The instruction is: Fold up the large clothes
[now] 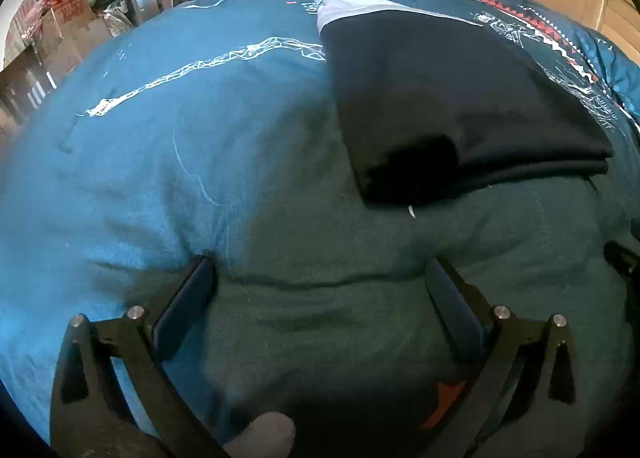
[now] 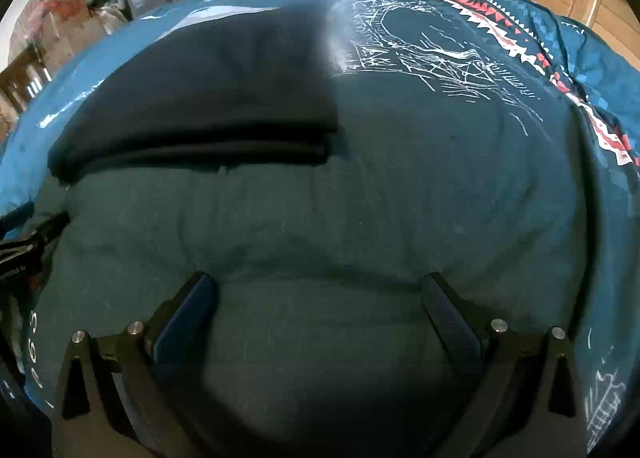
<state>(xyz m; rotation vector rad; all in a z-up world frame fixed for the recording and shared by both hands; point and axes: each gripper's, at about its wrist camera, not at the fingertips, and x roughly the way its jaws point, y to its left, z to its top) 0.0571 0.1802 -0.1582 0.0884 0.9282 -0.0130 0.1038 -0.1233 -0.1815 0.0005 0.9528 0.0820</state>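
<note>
The folded dark navy cloth garment [image 1: 452,105] is lying on the teal printed bed cover [image 1: 160,145], ahead of both tongs and apart from them: forward and to the right of the left tongs [image 1: 320,282], forward and to the left of the right tongs [image 2: 320,298], its long axis seemingly running away from the person. Both tongs are standing wide open and gripping nothing, resting low over bare cover, neither plainly the nearer. No containers are showing near the garment; only blurred clutter is lying beyond the bed
</note>
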